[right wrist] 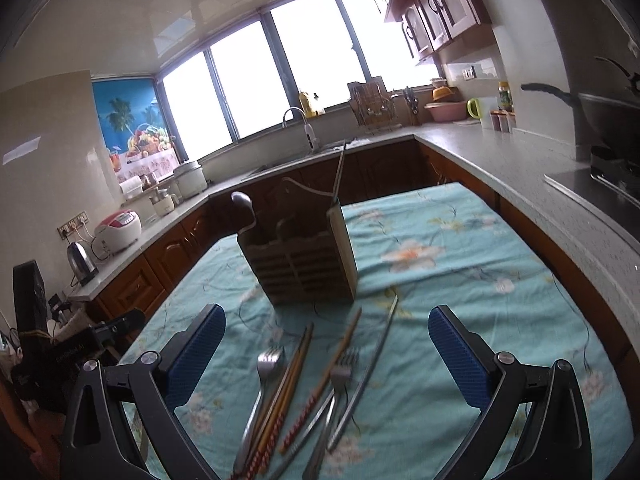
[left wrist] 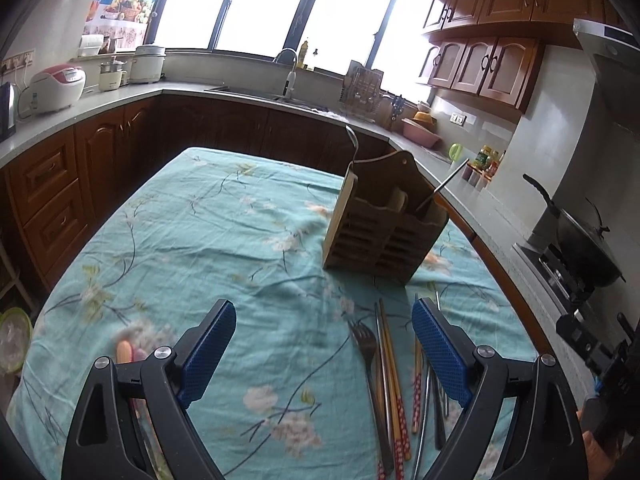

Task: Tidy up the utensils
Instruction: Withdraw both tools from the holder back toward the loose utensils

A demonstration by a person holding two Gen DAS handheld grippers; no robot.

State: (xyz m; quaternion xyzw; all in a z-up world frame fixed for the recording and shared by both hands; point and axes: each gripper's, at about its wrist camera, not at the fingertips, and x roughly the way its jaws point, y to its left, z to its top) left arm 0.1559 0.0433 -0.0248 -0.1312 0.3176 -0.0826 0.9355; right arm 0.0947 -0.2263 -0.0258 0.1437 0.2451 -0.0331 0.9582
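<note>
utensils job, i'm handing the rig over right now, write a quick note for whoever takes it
Left gripper: open, empty, above the tablecloth left of the loose pile.
Right gripper: open, empty, right over the pile.
Wooden caddy: upright mid-table; already holds a spoon and thin metal chopsticks.
Left to sort, lying in front of the caddy: two forks, wooden chopsticks, a metal chopstick; the pile is blurred, so recount.

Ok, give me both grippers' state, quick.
Left gripper: open, holding nothing.
Right gripper: open, holding nothing, above the loose utensils.
</note>
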